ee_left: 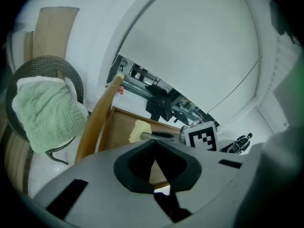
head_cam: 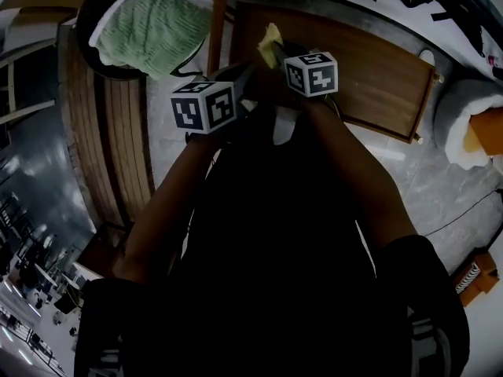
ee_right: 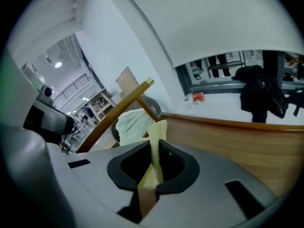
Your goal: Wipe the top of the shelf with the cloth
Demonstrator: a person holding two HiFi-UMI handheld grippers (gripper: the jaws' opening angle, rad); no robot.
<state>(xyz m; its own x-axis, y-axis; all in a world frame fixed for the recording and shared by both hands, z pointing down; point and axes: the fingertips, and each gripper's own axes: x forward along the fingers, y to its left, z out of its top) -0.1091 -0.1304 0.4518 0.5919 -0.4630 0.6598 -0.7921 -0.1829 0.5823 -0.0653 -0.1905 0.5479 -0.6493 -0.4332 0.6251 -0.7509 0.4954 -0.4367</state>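
A yellow cloth (head_cam: 269, 42) lies bunched at the near-left corner of the brown wooden shelf top (head_cam: 354, 69). My right gripper (head_cam: 275, 56) is shut on the cloth (ee_right: 156, 136), which stands up between its jaws just above the shelf top (ee_right: 247, 144). My left gripper (head_cam: 242, 81) hangs a little left of the shelf, over the pale floor, its jaws shut with nothing in them. In the left gripper view (ee_left: 155, 159) the cloth (ee_left: 139, 130) and the right gripper's marker cube (ee_left: 203, 137) show ahead over the shelf (ee_left: 121, 127).
A dark round basket (head_cam: 94, 6) with a green towel (head_cam: 153, 26) stands left of the shelf. A wooden pole (head_cam: 217, 22) leans between them. Curved wooden slats (head_cam: 118, 140) run along the left. A white cushion (head_cam: 460, 112) lies to the right.
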